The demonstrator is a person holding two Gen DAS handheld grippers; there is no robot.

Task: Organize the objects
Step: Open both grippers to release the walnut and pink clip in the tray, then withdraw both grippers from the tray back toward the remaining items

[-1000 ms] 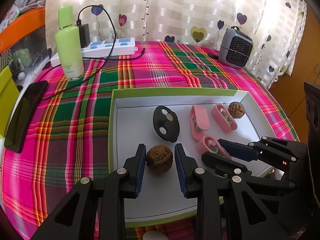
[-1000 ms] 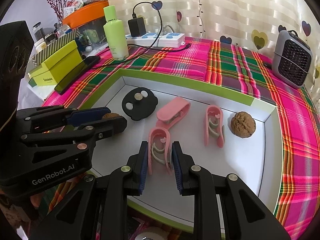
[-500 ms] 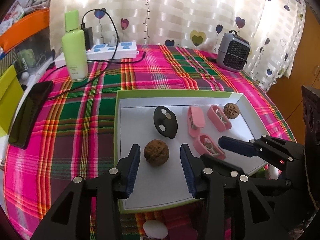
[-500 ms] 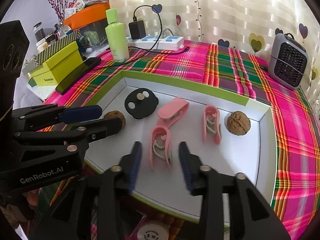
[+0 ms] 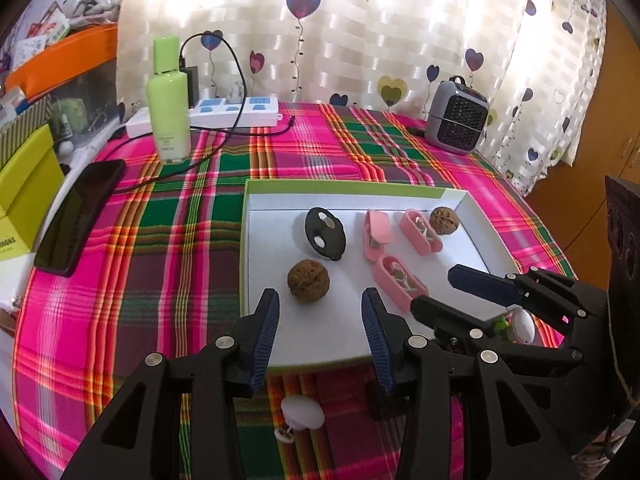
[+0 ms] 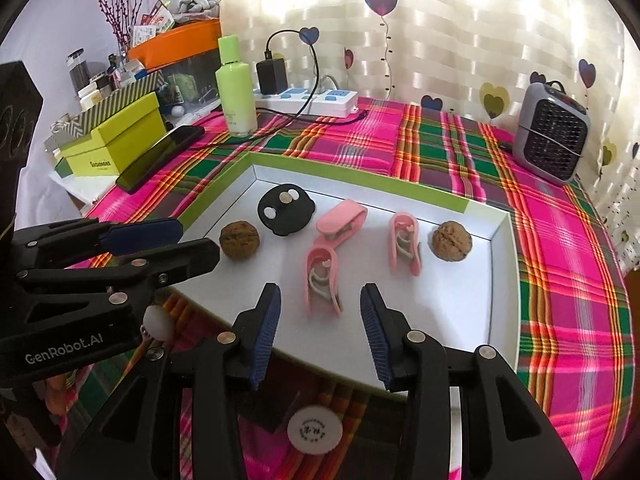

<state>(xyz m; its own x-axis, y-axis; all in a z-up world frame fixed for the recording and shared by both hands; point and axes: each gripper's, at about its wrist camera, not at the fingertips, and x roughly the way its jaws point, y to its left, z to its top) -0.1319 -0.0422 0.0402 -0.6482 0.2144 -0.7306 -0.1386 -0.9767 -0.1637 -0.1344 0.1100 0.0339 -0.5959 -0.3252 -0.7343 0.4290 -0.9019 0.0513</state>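
Observation:
A white tray with a green rim (image 5: 340, 188) holds two walnuts, a black disc (image 5: 325, 233) and three pink clips. My left gripper (image 5: 320, 304) is open at the tray's near edge, and the nearer walnut (image 5: 309, 285) lies free just past its fingertips. In the right wrist view my right gripper (image 6: 320, 300) is open, and the near end of a pink clip (image 6: 322, 280) sits loose between its fingertips, clear of both pads. The other walnut (image 6: 452, 240) rests by the tray's far right wall. The left gripper (image 6: 198, 240) shows at the left of that view.
A green bottle (image 5: 168, 100), a power strip (image 5: 236, 112) with cables and a dark phone (image 5: 80, 216) lie at the back left. A grey heater (image 5: 456, 118) stands at the back right. A yellow-green box (image 6: 116, 136) sits at the far left. A white round cap (image 5: 302, 412) lies before the tray.
Both grippers opened: the left let go of the walnut, the right let go of the pink clip. Both then drew back toward the tray's near edge and rose slightly.

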